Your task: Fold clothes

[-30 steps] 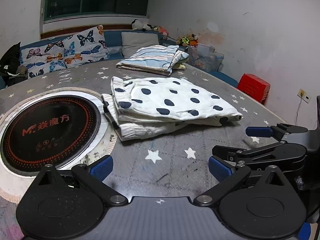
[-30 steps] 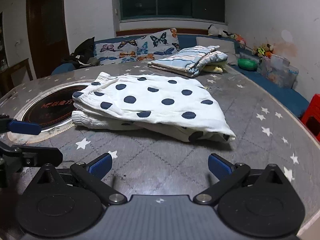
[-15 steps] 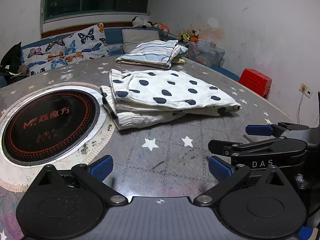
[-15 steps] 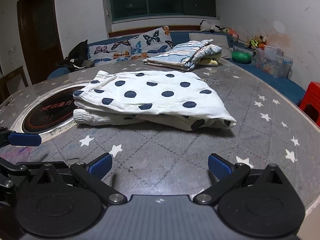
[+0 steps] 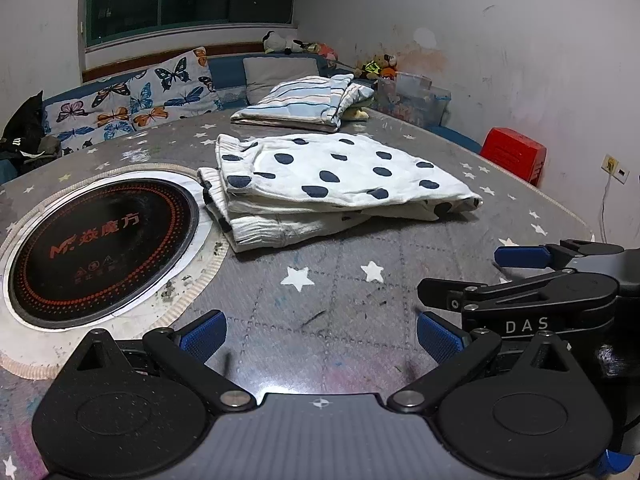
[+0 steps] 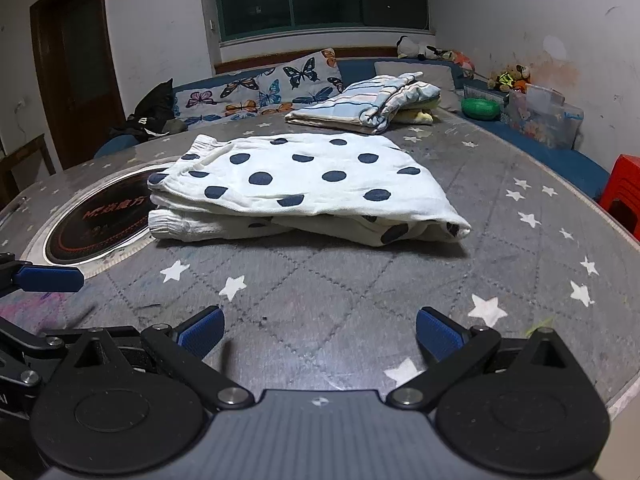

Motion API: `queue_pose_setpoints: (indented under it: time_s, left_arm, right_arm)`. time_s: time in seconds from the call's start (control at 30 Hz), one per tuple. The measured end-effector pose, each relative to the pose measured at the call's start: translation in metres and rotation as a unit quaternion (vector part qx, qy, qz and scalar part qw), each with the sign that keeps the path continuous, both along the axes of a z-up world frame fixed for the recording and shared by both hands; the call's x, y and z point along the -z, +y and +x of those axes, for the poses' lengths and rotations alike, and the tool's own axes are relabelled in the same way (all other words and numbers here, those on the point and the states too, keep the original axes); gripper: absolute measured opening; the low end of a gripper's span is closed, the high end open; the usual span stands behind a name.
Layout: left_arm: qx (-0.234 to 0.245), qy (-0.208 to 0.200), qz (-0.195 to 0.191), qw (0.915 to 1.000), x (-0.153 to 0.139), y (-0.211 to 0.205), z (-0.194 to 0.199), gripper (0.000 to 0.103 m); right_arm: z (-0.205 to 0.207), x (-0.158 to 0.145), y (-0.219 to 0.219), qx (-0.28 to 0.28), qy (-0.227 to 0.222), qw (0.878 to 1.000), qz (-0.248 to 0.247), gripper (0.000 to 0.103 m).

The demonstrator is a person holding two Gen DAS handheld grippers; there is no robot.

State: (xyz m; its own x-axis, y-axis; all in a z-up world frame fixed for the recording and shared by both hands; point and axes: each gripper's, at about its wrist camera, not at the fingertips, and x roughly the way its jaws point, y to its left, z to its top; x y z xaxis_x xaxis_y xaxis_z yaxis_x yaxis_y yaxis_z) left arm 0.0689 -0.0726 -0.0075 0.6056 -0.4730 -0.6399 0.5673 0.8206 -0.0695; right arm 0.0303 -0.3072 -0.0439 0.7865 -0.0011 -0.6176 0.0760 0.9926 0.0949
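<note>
A white garment with dark blue dots [image 5: 332,184] lies folded on the grey star-patterned table [image 5: 320,292]; it also shows in the right wrist view [image 6: 304,184]. My left gripper [image 5: 320,334] is open and empty, low over the table, well short of the garment. My right gripper [image 6: 319,332] is open and empty too, near the table's front edge. The right gripper's side shows in the left wrist view [image 5: 552,280], and a left finger [image 6: 44,278] shows in the right wrist view.
A round black induction plate [image 5: 96,236] is set into the table left of the garment. A folded striped pile [image 5: 300,104] lies at the far side. A butterfly-print sofa [image 5: 132,100], a plastic box [image 5: 412,98] and a red stool [image 5: 514,156] stand beyond the table.
Both grippers have drawn back and lowered toward the table's near edge, so the folded garment looks farther away. Both stay open and empty; the garment has not moved.
</note>
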Motion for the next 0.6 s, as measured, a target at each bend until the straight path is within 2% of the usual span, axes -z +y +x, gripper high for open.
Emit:
queue_pose_setpoints:
  time_s: [0.6]
  left_arm:
    - [0.004,-0.002,0.013,0.9999,0.0025,-0.0053,-0.0057,0.103]
  right_arm:
    - [-0.0037,0.0003,-0.0044,0.011,-0.001,1.0,0.007,0.103]
